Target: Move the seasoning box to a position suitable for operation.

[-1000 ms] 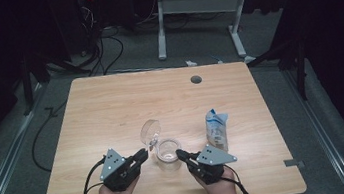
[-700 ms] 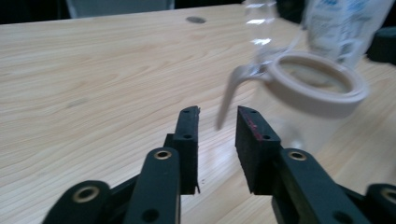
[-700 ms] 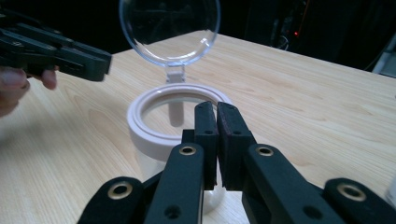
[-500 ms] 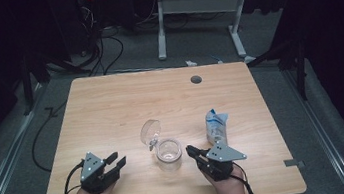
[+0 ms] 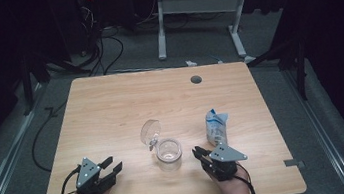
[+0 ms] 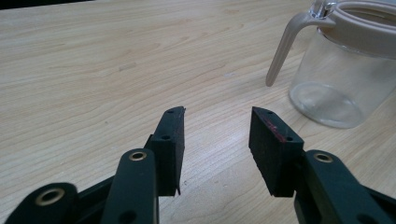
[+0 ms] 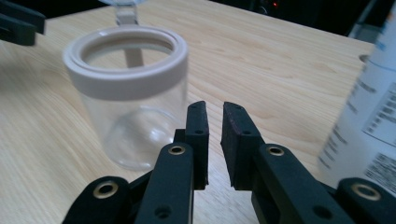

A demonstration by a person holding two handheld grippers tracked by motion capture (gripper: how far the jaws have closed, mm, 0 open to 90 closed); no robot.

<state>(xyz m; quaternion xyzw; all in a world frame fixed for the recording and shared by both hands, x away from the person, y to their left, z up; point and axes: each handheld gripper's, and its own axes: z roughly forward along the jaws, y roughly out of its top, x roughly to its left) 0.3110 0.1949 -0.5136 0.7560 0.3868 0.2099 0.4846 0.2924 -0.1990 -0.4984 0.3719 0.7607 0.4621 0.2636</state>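
Both grippers have pulled back toward the near edge of the table since a second ago, when they were close on either side of the jar. On the near left, the left gripper [image 5: 111,167] now rests well apart from the jar, and its jaws are wide apart with nothing between them. On the near right, the right gripper [image 5: 198,153] sits near the jar, and its jaws are almost together, with only a narrow gap and nothing held.

Between the two grippers, a little farther, stands one clear glass jar with a beige plastic rim [image 5: 168,152], upright on the light wooden table [image 5: 111,110]. Its one clear round lid [image 5: 150,129] is swung open on the far-left side, tilted up and joined to the rim.

To the right of the jar stands one small white and blue carton [image 5: 216,126], upright, not touching the jar.

Farther away, one round dark hole [image 5: 196,79] is in the table top.
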